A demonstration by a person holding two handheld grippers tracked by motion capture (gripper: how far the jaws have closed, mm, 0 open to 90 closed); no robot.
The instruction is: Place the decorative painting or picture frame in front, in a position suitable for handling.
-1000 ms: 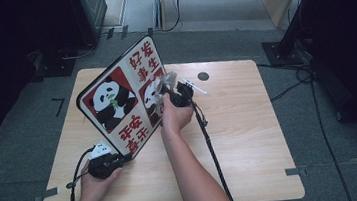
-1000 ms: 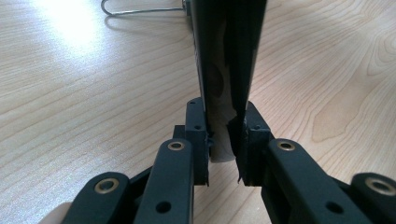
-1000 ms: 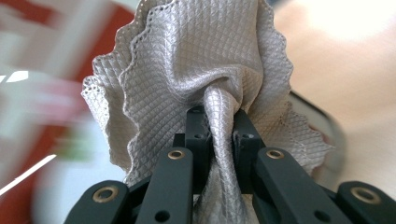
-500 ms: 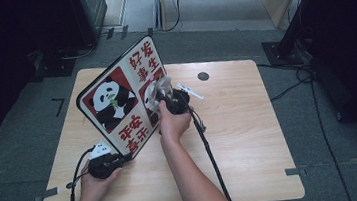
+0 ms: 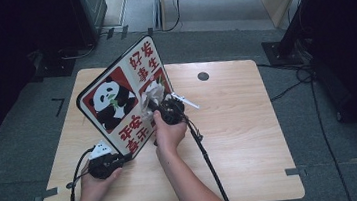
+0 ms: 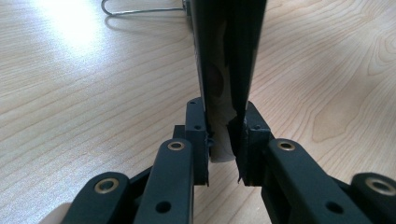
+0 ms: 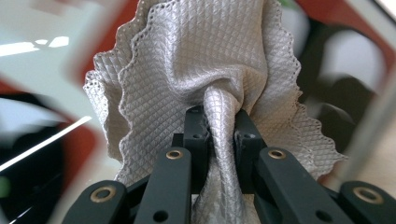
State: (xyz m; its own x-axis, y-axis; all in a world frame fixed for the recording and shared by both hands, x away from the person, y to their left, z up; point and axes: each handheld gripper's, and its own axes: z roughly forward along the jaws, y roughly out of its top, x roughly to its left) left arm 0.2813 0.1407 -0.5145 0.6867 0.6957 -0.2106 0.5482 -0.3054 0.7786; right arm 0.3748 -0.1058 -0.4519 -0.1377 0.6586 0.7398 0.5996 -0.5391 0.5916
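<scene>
Wiping under way on the panda sign, propped tilted on the desk. Left gripper, jaws pinching the sign's lower corner edge-on; best kept firm so nothing tips. Right gripper, jaws clamped on a bunched grey cloth, cloth pressed to the glossy face near its right edge. Light, even strokes advised, cloth flat, no metal on the print.

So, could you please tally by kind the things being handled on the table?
Panda picture frame: 1
Grey cloth: 1
Hand-held grippers: 2, the left gripper and the right gripper
Total: 4
</scene>
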